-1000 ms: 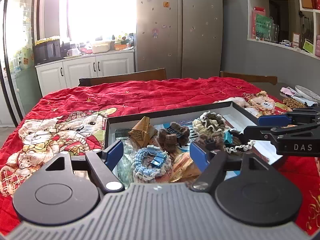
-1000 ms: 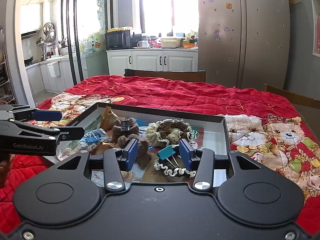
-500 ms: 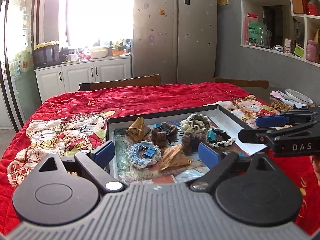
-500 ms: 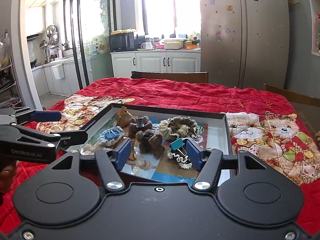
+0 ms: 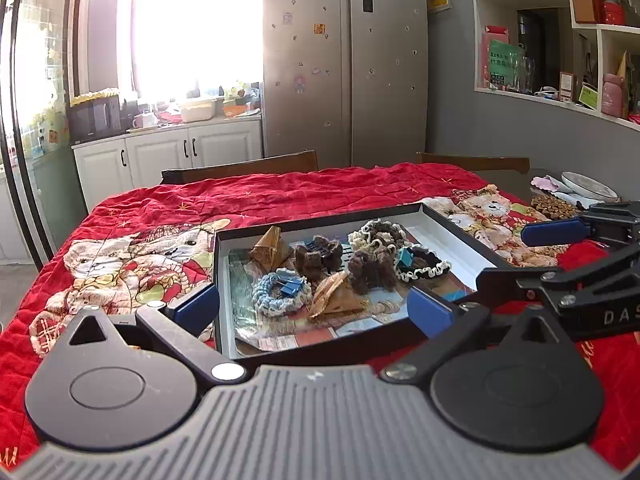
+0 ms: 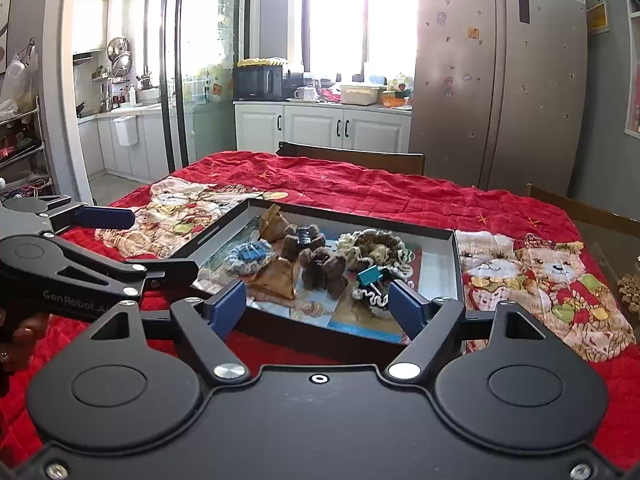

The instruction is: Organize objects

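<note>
The left gripper (image 5: 314, 306) hangs before the tray (image 5: 320, 216), its jaws just opened wide (nothing between them). In the tray lie scrunchies (image 5: 280, 292) and clips. The right gripper (image 6: 316, 306) likewise gapes empty, jaws just parted.

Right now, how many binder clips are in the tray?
2 that I can make out. A blue binder clip lies on the light blue crocheted ring at the tray's left side; a teal binder clip rests on the dark frilled ring toward the right. Others may hide under the pile.
</note>
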Action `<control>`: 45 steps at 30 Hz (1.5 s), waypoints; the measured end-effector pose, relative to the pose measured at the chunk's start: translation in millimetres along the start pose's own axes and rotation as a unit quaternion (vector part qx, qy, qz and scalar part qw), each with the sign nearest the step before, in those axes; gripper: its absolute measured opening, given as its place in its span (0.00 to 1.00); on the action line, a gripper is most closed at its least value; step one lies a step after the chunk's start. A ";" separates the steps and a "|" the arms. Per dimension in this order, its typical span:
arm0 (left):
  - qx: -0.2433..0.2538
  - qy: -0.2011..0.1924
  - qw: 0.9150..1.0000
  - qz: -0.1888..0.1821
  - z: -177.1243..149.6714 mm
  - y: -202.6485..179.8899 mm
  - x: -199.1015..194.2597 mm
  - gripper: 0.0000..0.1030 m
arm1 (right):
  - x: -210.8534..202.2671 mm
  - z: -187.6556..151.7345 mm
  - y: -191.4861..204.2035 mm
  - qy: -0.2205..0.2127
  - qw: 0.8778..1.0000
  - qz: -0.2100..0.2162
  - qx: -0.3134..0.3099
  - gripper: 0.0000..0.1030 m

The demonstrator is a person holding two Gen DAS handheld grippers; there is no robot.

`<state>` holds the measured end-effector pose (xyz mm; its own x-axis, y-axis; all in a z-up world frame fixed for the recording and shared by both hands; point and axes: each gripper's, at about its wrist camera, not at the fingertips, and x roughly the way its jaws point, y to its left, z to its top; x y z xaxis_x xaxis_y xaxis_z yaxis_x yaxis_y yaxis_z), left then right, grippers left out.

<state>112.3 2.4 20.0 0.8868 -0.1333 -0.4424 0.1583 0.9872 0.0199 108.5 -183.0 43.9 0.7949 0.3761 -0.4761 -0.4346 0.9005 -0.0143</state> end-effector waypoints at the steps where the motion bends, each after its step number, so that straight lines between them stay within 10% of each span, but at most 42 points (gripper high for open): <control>1: -0.001 0.000 1.000 0.000 -0.8 0.5 -1.3 1.00 | -2.1 -1.0 1.1 0.001 1.000 0.000 0.000 0.76; 45: -0.013 0.018 1.000 0.006 -46.9 -11.2 -51.8 1.00 | -49.6 -53.9 15.1 0.052 0.995 -0.073 0.046 0.88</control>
<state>44.1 2.4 0.6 0.8720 -0.1187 -0.4750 0.1362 0.9907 0.0025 39.7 -199.8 19.9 0.7967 0.2191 -0.5632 -0.2731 0.9619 -0.0120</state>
